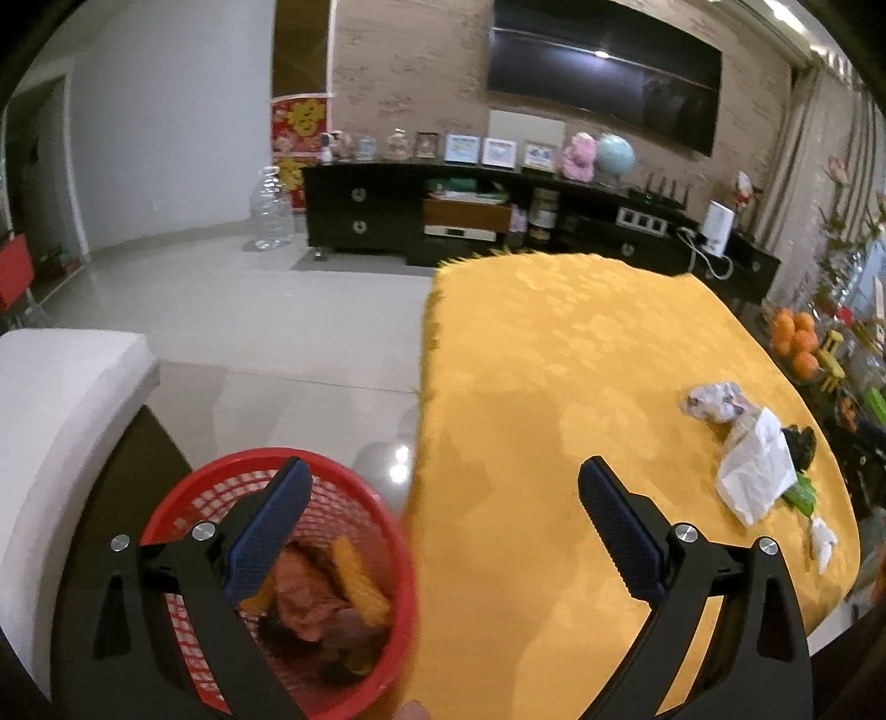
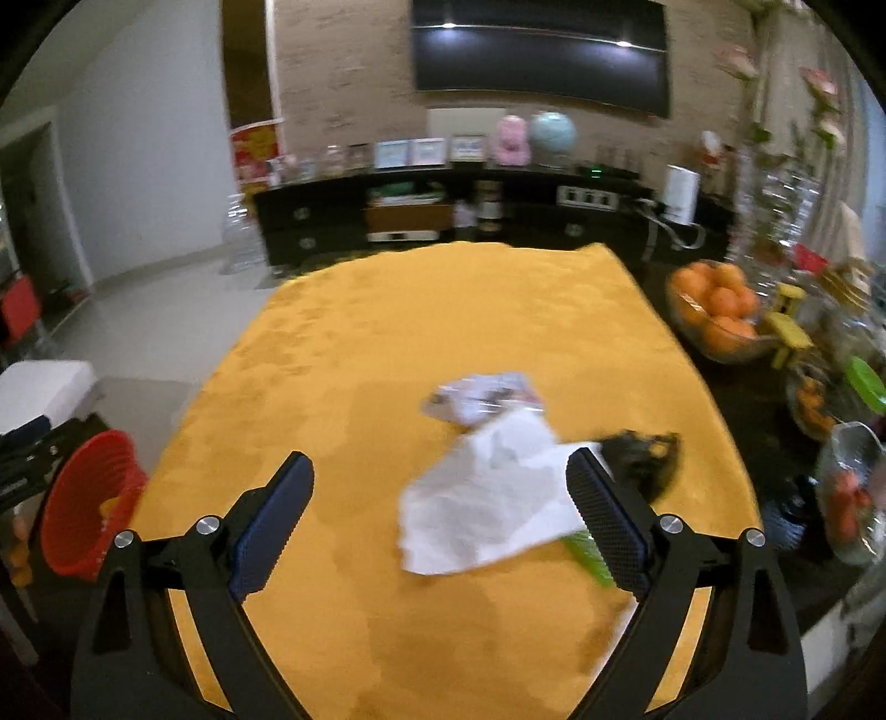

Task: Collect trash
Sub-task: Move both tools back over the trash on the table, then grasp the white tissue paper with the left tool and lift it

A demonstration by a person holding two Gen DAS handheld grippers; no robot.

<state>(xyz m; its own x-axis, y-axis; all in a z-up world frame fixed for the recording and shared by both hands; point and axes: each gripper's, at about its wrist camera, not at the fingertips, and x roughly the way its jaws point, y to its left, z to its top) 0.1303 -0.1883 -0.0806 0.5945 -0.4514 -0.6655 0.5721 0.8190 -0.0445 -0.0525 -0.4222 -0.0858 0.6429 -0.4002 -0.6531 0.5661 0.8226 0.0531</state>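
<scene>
My left gripper (image 1: pixel 440 531) hangs with its jaws spread wide and nothing between them, its left finger over the round red plastic mesh basket (image 1: pixel 194 487) that sits off the table edge at my 7 o'clock; inside I can see orange peel pieces (image 1: pixel 360 579) and a crumpled brown wrapper (image 1: pixel 302 592). My right gripper (image 2: pixel 440 523) is likewise wide open and holds nothing, poised above the yellow patterned tablecloth (image 2: pixel 421 321). Between its fingers, a little toward 1 o'clock, lies the crumpled white paper napkin (image 2: pixel 487 504), its right edge just beside the right finger's pad; whether they touch I cannot tell through the blur. A green strip of plastic (image 2: pixel 584 545) pokes out from under the napkin against that same finger. Just past the napkin at 1 o'clock sits a dark, black lump of trash (image 2: pixel 645 454), and at 12 o'clock a crumpled printed silvery wrapper (image 2: pixel 479 396) touches the napkin's far edge. From the left wrist view, a small white paper scrap (image 1: pixel 822 540) lies near the table's right edge at 3 o'clock. Farther off at 2 o'clock stands a bowl of oranges (image 2: pixel 717 310), and beyond the table runs a long black cabinet (image 2: pixel 332 216) under a wall-mounted dark television (image 2: pixel 540 52).
</scene>
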